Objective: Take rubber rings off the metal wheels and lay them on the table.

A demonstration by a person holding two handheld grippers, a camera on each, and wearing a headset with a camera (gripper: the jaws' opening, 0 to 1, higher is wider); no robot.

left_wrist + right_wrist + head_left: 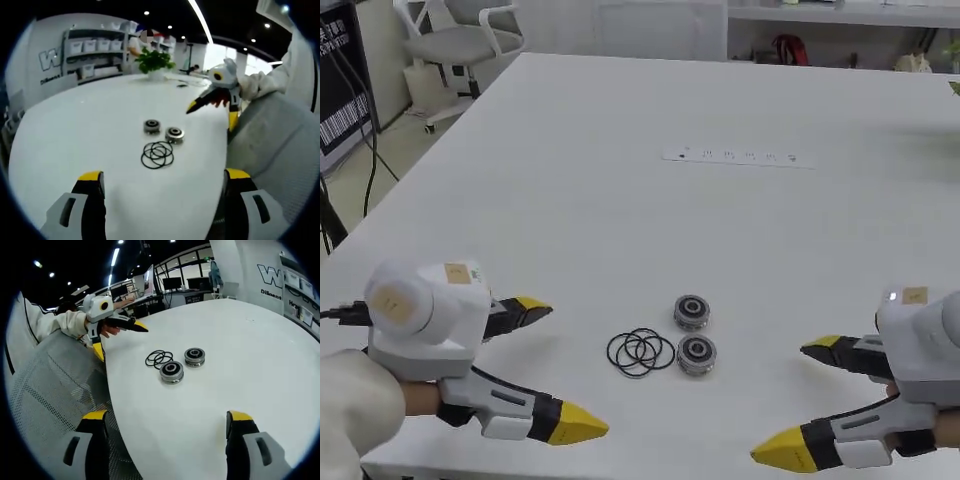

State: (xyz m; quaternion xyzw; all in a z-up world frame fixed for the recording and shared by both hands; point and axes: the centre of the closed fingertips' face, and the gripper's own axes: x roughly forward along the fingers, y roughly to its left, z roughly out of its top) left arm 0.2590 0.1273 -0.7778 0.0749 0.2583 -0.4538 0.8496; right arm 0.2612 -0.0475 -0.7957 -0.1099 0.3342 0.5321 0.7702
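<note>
While the left gripper (pixel 572 368) is held with fingers (pixel 570 422) spread and empty, thin black rubber rings (pixel 640 352) are seen heaped on the white table (pixel 620 180), just beside two grey metal wheels (pixel 696 354). Likewise spread: the right gripper (pixel 781 400). Stripping is judged finished; next, wheel grooves are to be checked for leftovers.

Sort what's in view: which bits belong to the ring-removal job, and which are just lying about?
Job:
- far metal wheel
- near metal wheel
- rubber rings, loose on the table
- left claw and right claw, both open

Lying about:
- socket strip further up the tabletop
- office chair
- potted plant
</note>
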